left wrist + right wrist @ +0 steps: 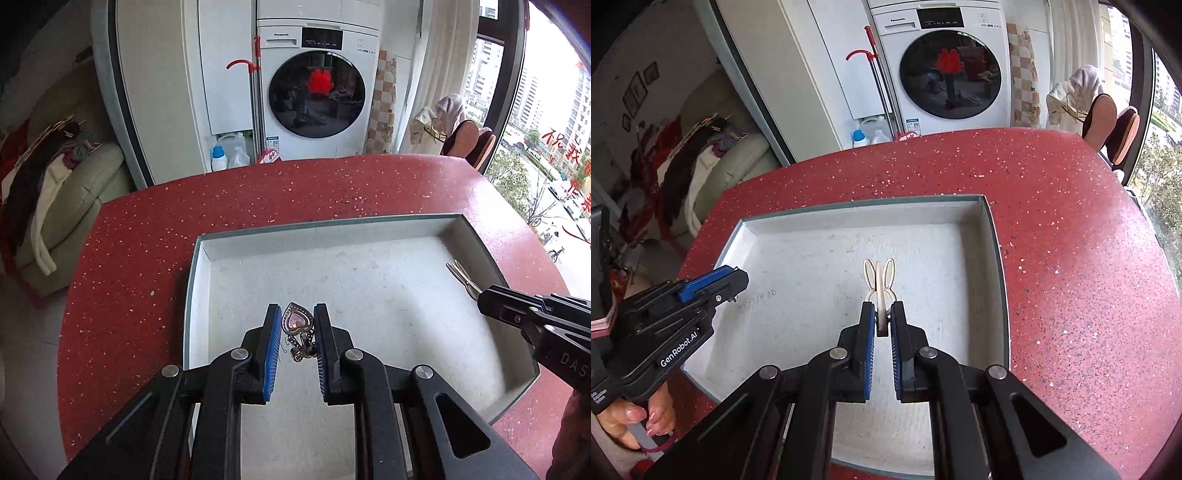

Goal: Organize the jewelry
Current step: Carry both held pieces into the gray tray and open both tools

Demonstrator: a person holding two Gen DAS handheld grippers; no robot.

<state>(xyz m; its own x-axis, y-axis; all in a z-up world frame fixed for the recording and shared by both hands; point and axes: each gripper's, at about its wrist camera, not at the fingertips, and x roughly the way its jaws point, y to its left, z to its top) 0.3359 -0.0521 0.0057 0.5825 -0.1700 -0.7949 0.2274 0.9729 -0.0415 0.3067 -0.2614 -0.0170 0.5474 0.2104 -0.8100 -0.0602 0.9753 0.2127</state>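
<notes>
A shallow white tray with a grey rim lies on the red speckled table. My left gripper is shut on a silver heart pendant with a pink stone, held above the tray's left part. My right gripper is shut on a cream rabbit-ear ring, held over the tray's right half. In the left wrist view the right gripper enters from the right with the rabbit-ear ring sticking out. The left gripper shows at the left of the right wrist view; the pendant is hidden there.
The table ends a short way beyond the tray. Behind it stand a white washing machine, a red-handled mop and bottles on the floor. A sofa with clothes is at the left, windows at the right. A hand holds the left gripper's handle.
</notes>
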